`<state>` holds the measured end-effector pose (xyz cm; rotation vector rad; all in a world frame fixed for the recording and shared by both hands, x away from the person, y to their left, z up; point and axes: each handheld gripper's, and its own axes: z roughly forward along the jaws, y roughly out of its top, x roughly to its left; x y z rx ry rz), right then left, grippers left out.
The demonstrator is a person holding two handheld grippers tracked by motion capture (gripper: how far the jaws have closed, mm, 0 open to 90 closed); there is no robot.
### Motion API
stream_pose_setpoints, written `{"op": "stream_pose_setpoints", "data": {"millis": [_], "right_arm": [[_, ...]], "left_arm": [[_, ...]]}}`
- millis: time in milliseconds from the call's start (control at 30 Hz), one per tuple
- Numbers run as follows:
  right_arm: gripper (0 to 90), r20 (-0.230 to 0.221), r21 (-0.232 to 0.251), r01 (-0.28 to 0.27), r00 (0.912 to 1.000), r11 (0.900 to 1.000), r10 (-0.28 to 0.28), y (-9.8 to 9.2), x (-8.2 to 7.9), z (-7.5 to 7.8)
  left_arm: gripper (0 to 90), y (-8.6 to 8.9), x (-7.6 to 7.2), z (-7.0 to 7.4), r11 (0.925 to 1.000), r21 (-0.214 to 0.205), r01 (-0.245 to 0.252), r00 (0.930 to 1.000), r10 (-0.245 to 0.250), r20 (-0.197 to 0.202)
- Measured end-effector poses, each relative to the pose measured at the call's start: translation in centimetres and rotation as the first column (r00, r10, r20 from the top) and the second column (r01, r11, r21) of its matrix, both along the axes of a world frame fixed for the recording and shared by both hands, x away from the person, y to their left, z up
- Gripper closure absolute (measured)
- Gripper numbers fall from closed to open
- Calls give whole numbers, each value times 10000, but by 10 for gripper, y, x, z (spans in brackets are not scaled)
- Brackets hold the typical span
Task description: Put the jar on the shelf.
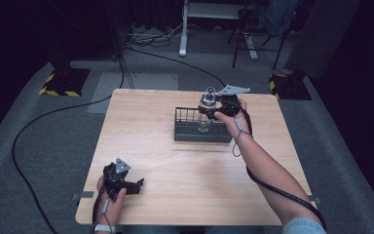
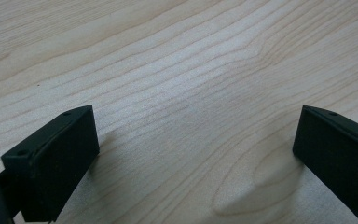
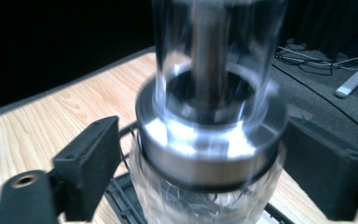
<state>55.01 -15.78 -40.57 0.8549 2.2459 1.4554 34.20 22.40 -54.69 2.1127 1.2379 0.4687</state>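
A black-and-yellow striped base plate (image 1: 64,81) sits on grey carpet (image 1: 39,146) beyond the wooden table (image 1: 175,165).

Glossy glass jar (image 3: 205,200), seemingly metal-collared.

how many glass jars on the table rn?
1. The glass jar with a metal collar stands in the dark wire rack at the table's far side, between the right gripper's jaws. Rack walls could hide more.
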Motion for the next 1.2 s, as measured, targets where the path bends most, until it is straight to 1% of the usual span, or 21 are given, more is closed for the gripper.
{"op": "stream_pose_setpoints", "data": {"millis": [133,233,400,533,767,1200], "right_arm": [[95,202,43,-30,9998,10000,29,-5,-7,13],[83,306,198,3,9995,9998,-9,-10,-14,23],[82,603,30,-129,9981,9999,127,-19,-30,36],[82,732,-3,-167,9972,9999,167,-28,-43,45],[82,765,-71,-214,9968,9997,219,-46,-64,52],[82,618,-144,-291,9976,9995,300,-71,-95,50]], "left_arm": [[2,0,0,0,10000,6,5,10000,-5,-3],[3,0,0,0,10000,6,4,10000,-4,-2],[3,0,0,0,10000,10,8,10000,-8,-5],[2,0,0,0,10000,8,7,10000,-7,-3],[3,0,0,0,10000,12,9,10000,-9,-3],[2,0,0,0,10000,9,9,10000,-9,-1]]}}
